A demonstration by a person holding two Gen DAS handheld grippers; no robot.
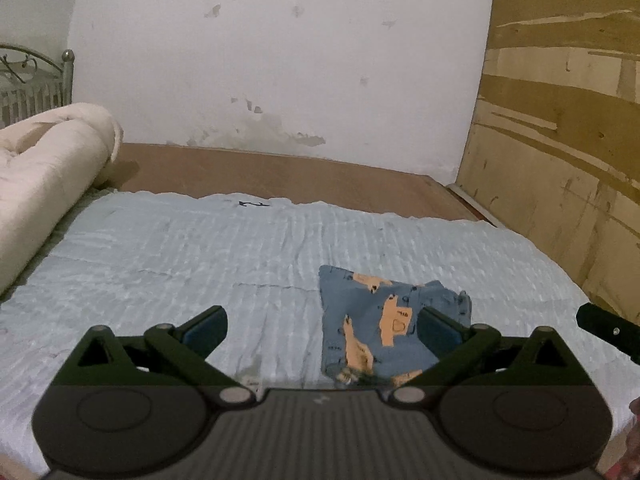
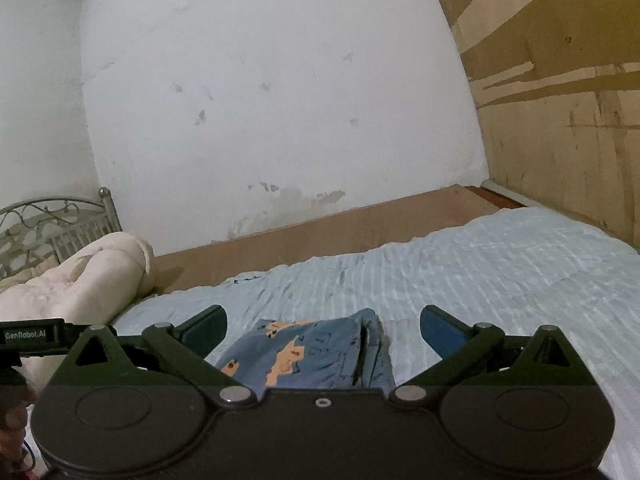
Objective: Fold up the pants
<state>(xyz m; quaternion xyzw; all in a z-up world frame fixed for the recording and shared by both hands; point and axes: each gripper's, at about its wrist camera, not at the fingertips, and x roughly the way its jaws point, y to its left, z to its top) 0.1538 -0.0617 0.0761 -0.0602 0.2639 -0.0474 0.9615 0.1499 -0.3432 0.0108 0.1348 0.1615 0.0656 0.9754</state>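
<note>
The blue pants (image 1: pixel 380 328) with orange print lie folded into a small flat bundle on the pale blue bedspread (image 1: pixel 180 260). My left gripper (image 1: pixel 322 330) is open and empty, held above the bed with the bundle just ahead and to its right. In the right wrist view the bundle (image 2: pixel 316 354) lies between and below the fingers of my right gripper (image 2: pixel 322 330), which is open and empty. A piece of the right gripper (image 1: pixel 608 330) shows at the right edge of the left wrist view, and the left gripper (image 2: pixel 32 336) shows at the left edge of the right wrist view.
A rolled cream duvet (image 1: pixel 44 176) lies along the bed's left side, with a metal headboard (image 1: pixel 32 88) behind it. A brown board (image 1: pixel 280 172) runs along the white wall at the far edge. A plywood wall (image 1: pixel 560 140) stands to the right.
</note>
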